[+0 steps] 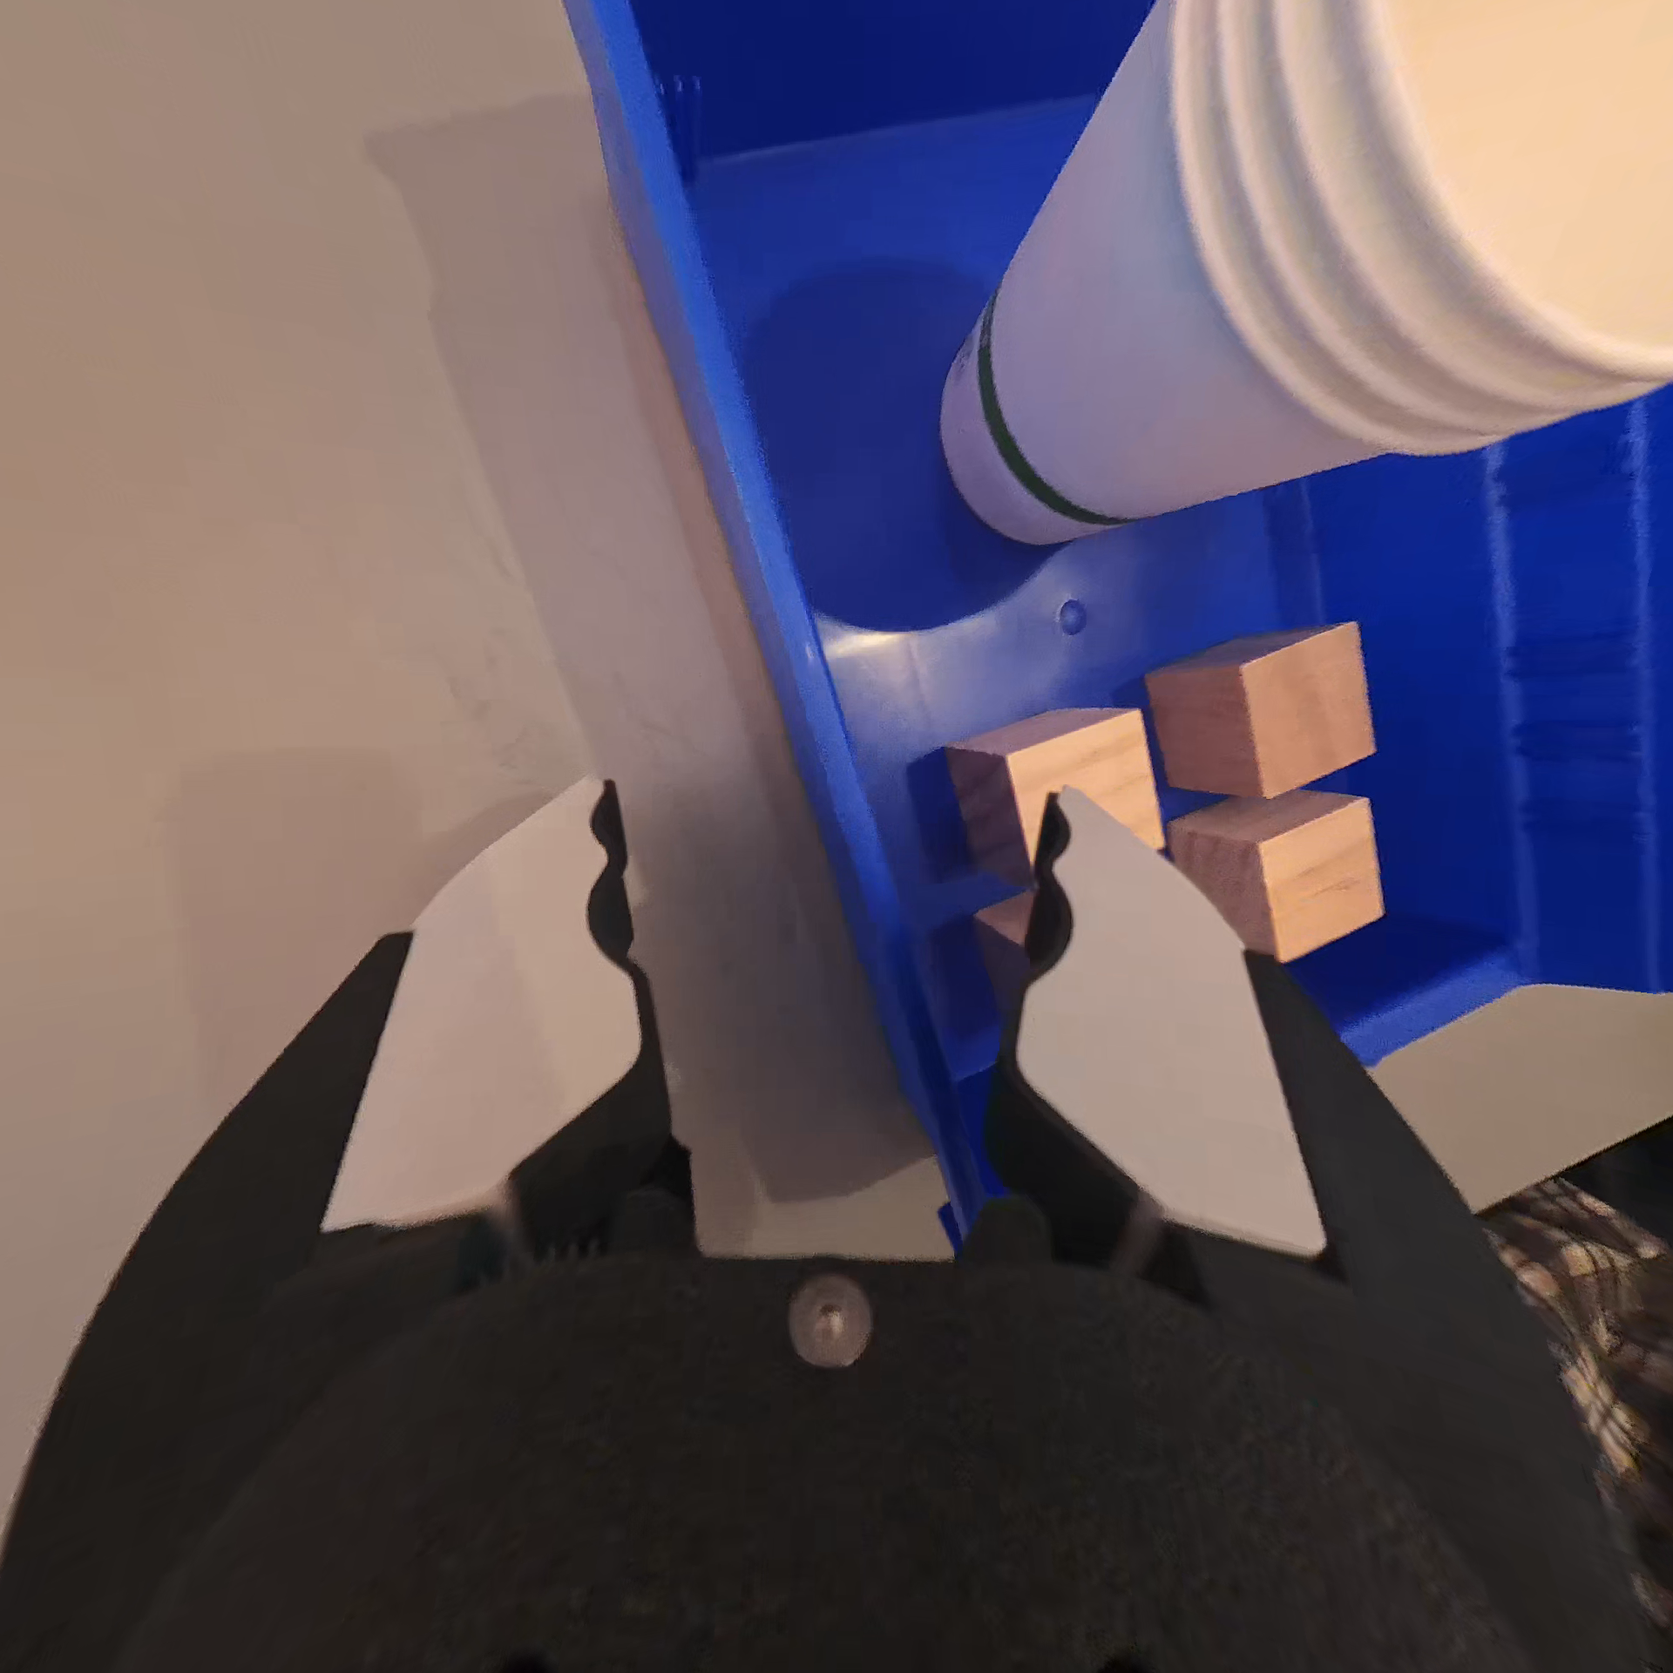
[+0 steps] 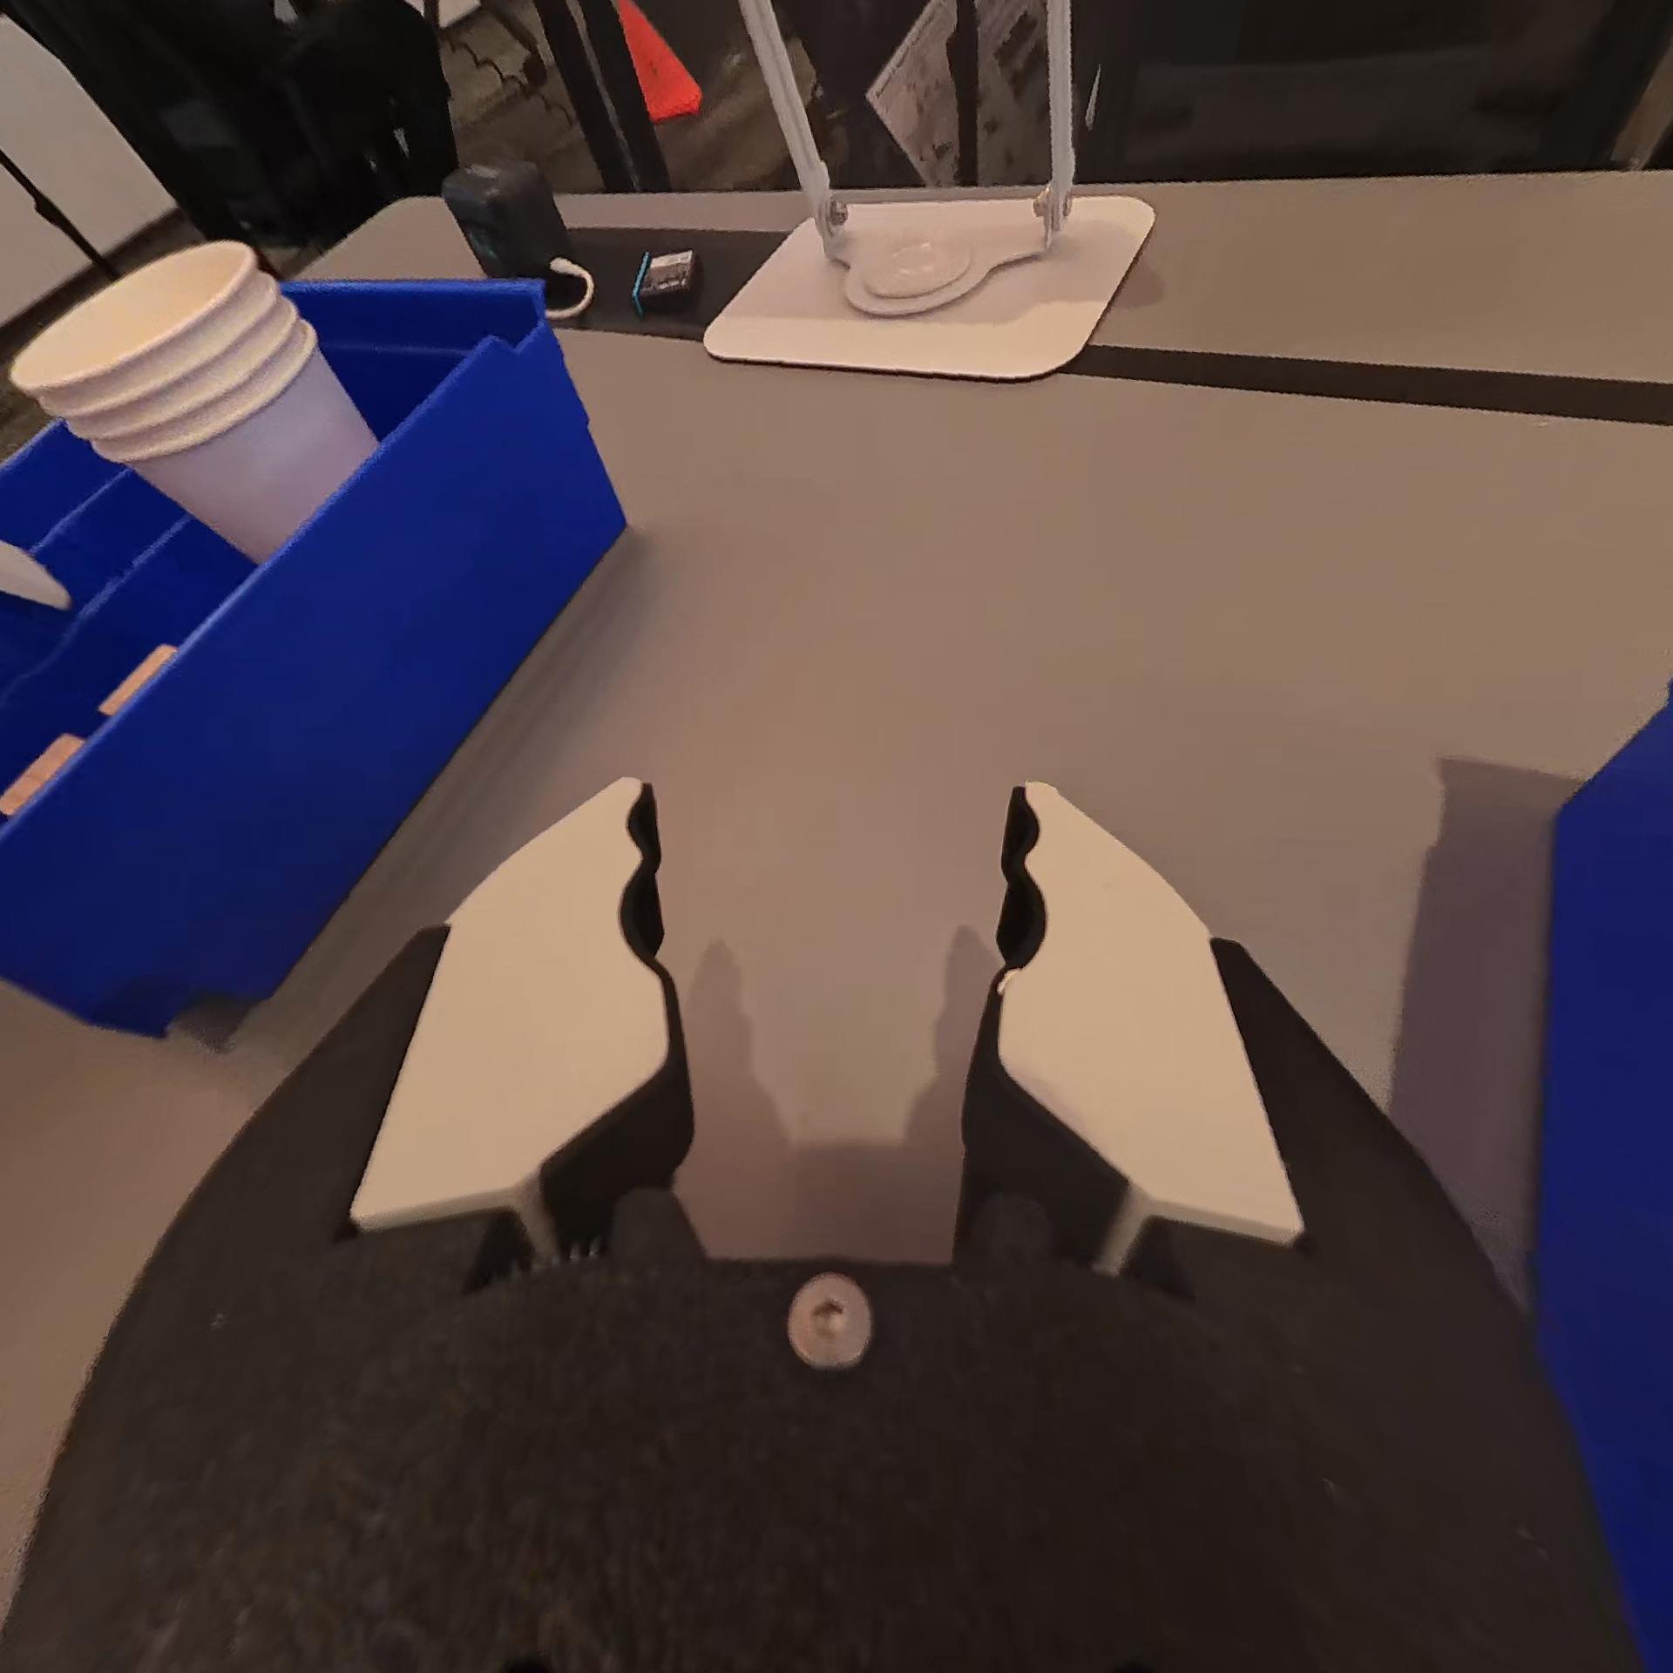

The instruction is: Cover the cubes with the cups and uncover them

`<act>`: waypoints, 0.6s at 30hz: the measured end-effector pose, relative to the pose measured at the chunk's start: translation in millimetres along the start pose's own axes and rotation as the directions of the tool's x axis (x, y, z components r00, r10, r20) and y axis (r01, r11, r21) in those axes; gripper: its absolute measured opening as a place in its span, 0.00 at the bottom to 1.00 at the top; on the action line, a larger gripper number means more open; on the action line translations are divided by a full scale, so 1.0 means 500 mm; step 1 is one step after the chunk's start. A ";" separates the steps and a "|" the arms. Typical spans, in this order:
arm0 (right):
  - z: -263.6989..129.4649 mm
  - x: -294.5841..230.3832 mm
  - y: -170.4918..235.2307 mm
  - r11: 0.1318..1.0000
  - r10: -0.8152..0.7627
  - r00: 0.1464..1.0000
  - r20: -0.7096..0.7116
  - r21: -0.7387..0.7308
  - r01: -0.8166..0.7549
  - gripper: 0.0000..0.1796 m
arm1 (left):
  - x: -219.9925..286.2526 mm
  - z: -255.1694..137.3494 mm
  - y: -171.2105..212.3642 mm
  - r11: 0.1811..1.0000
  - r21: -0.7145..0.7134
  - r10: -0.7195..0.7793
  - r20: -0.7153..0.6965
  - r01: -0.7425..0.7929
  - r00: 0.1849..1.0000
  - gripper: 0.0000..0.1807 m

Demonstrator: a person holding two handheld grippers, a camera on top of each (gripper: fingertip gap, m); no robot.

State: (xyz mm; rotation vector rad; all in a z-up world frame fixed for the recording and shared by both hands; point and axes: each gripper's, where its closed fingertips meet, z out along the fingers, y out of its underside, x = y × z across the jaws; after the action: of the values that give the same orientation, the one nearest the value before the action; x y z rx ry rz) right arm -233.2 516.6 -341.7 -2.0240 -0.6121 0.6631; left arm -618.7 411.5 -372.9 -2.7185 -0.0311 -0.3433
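Note:
A stack of white paper cups (image 1: pixel 1267 272) stands in a blue bin (image 1: pixel 769 634). Several wooden cubes (image 1: pixel 1267 715) lie close together on the bin floor in front of the stack. My left gripper (image 1: pixel 828 806) is open and empty above the bin's near wall, with its right finger (image 1: pixel 1132 951) over the cubes. In the right wrist view the cup stack (image 2: pixel 181 389) and the blue bin (image 2: pixel 362 679) sit at the left, and cube tops (image 2: pixel 136 679) show over the wall. My right gripper (image 2: pixel 833 806) is open and empty above the grey table (image 2: pixel 905 588).
A white lamp base (image 2: pixel 932 290) stands at the far side of the table, with a dark device (image 2: pixel 507 226) and a small black box (image 2: pixel 665 276) beside it. Another blue object (image 2: pixel 1611 1086) is at the right edge. The left gripper's fingertip (image 2: pixel 36 584) shows over the bin.

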 end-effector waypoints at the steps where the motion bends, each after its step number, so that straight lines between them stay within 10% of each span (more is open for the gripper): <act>1: 0.007 0.004 0.002 1.000 0.003 1.000 0.003 0.016 -0.003 0.39 | -0.002 0.008 0.004 1.000 -0.024 0.001 0.008 -0.001 1.000 0.46; 8: 0.014 0.013 0.014 0.992 -0.082 0.997 -0.011 0.095 0.082 0.32 | 0.013 0.042 0.020 0.988 -0.153 -0.039 -0.074 0.027 0.997 0.15; 18: 0.020 -0.005 0.029 0.989 -0.130 0.992 -0.004 0.070 0.130 0.31 | -0.083 0.015 0.035 0.979 -0.198 -0.045 0.063 0.056 0.997 0.02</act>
State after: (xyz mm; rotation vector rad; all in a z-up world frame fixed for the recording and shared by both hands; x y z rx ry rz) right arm -239.4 514.0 -358.5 -1.9012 -0.7044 0.5994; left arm -656.0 399.5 -396.4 -2.9303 -0.0863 -0.2960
